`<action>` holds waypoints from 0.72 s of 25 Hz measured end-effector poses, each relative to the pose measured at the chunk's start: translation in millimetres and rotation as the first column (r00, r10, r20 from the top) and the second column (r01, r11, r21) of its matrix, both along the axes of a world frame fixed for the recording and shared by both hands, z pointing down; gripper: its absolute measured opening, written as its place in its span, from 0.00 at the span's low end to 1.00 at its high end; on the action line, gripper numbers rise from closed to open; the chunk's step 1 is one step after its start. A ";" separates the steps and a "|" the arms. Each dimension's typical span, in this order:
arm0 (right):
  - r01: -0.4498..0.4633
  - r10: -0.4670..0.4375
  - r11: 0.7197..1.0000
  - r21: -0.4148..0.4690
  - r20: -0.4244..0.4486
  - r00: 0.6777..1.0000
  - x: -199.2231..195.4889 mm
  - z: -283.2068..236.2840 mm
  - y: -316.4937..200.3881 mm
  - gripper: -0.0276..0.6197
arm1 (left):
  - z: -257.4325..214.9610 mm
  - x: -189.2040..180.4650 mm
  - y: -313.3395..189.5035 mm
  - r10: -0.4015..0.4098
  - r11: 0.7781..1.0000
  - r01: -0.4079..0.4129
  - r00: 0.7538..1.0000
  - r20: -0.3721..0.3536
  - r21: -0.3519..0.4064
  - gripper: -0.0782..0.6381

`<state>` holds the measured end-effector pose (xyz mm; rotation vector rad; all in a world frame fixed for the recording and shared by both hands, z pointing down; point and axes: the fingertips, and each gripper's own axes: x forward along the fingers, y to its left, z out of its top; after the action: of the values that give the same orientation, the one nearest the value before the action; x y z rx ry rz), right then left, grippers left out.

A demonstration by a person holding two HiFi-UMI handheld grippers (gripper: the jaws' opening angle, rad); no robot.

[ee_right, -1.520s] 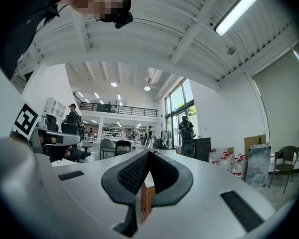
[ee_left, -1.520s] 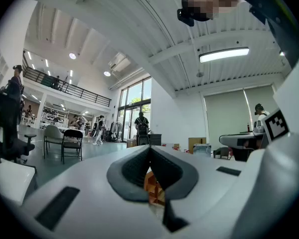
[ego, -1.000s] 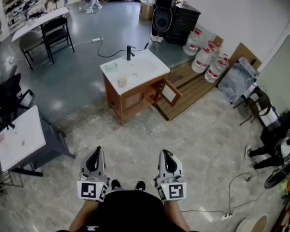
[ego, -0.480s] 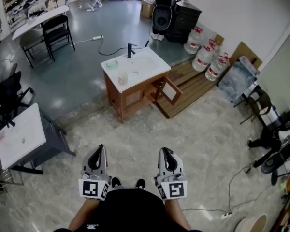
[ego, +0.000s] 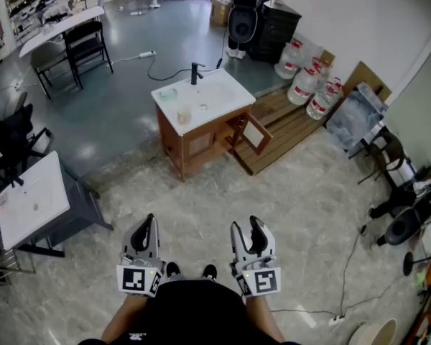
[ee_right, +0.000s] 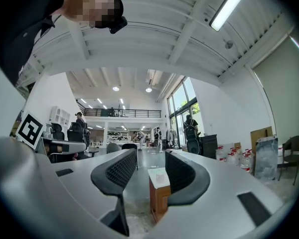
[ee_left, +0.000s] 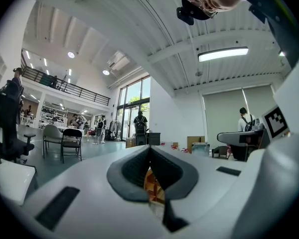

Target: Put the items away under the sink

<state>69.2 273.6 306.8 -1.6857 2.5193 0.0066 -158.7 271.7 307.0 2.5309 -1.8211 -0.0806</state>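
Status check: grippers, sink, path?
Left gripper shut, empty. Right gripper jaws just opening, nothing between. White-topped wooden sink cabinet ahead, door open, pale cup on top. Floor between unobstructed.

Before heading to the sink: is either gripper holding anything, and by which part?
Nothing is held. The left gripper is shut and empty; the right gripper has just been opening its jaws, nothing between them.

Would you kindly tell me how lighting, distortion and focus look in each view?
Head view: even light, fisheye bending the floor around the sharp sink cabinet. Left gripper view: black corners, ceiling lamp glaring, its own jaws soft. Right gripper view: same curved edges, bright windows, nearby jaws blurred.
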 end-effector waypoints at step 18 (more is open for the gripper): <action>0.031 -0.024 0.998 0.061 -0.102 0.994 -21.5 -7.6 5.9 0.75 | 1.5 -13.5 -2.0 0.017 1.000 -0.017 1.000 -0.009 -0.012 0.12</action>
<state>47.7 279.5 299.2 -1.6677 2.5854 0.1706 -172.2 269.7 308.5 2.5325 -1.7912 -0.0804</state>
